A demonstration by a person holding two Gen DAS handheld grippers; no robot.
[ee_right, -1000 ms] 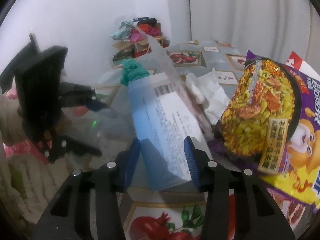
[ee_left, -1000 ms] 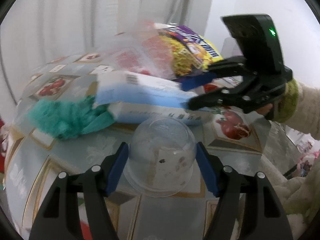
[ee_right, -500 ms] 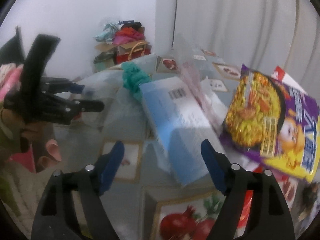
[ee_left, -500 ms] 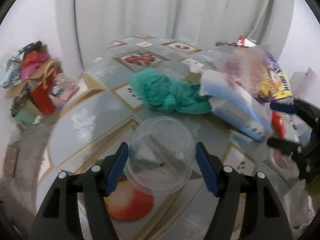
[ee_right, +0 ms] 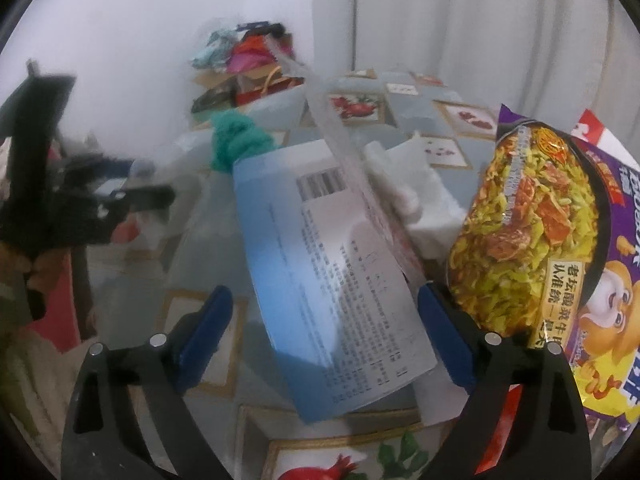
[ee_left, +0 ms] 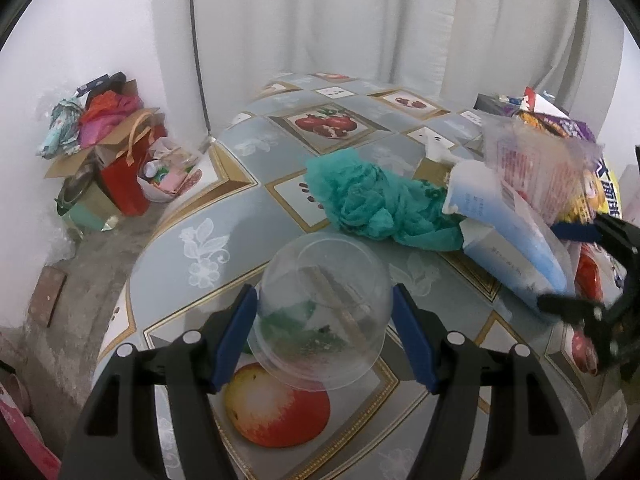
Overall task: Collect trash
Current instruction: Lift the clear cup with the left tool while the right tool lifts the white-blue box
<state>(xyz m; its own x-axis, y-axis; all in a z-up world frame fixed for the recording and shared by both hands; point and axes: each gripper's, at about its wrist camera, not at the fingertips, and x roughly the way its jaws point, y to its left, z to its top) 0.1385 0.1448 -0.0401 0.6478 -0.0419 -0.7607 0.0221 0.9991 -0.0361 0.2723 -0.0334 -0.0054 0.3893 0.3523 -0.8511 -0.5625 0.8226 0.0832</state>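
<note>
Right wrist view: the right gripper (ee_right: pixel 324 332), jaws just swung wide and gripping nothing, straddles the blue-and-white carton (ee_right: pixel 332 276) lying on the bench (ee_right: pixel 132 280), its long axis running lower right to upper left, while the left gripper (ee_left: pixel 325 332) clamps a clear plastic cup (ee_left: pixel 322 312).

Left gripper (ee_left: pixel 324 334): two black plastic arms, angular, with triangular cut-outs low down; a flat blue pad (ee_left: pixel 234 338) on each inner face; a round silver screw head (ee_left: pixel 192 336) on each arm, a second further back.

Right gripper (ee_right: pixel 324 340): same build, black arms, blue pads, paired silver screws (ee_right: pixel 491 338).

The left tool, seen from the right camera, is a blurred black body with a boxy block on top. A cream knitted sleeve (ee_right: pixel 24 372) sits low at that frame's left edge.
</note>
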